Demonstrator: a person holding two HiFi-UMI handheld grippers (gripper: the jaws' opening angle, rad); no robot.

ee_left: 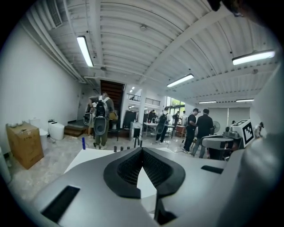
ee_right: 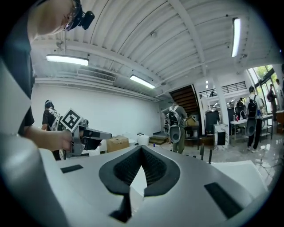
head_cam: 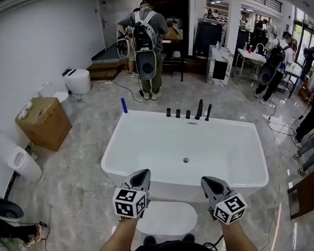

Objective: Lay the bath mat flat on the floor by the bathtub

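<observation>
A white bath mat lies on the grey marble floor, right against the near side of the white bathtub and just ahead of my shoes. My left gripper hovers above the mat's left end, near the tub's front rim. It is shut with nothing in it, and the left gripper view shows its jaws closed tip to tip. My right gripper hangs above the mat's right end, likewise shut and empty. Neither gripper touches the mat.
Black taps and a blue bottle stand on the tub's far rim. A cardboard box and toilets line the left wall. People with backpacks stand beyond the tub and at the right. Cables cross the floor.
</observation>
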